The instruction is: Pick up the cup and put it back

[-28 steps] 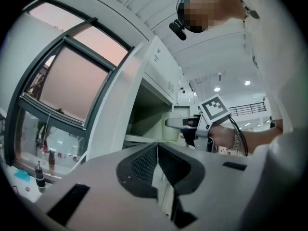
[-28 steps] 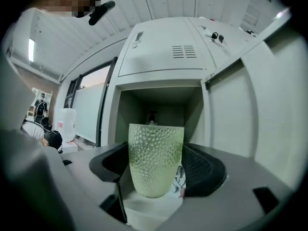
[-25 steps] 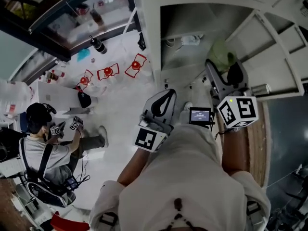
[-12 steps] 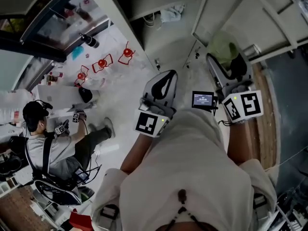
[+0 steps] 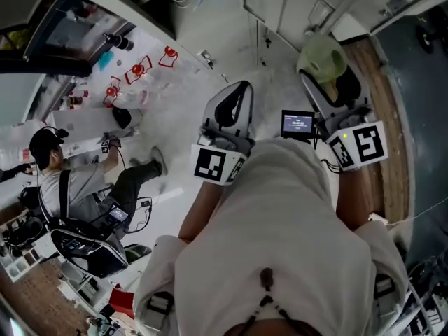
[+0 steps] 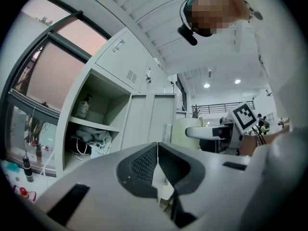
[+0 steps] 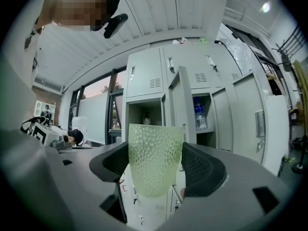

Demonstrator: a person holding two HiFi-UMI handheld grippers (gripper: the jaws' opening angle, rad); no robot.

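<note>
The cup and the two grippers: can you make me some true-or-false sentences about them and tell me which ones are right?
1. The right gripper holds the cup between its jaws. True.
2. The cup is red and smooth. False: it is pale green with a dimpled surface.
3. The left gripper is shut with nothing in it. True.
4. The cup stands on a shelf. False: it is held up in the air in front of the lockers.
5. A bottle stands inside one of the lockers, whose door is open. True.
</note>
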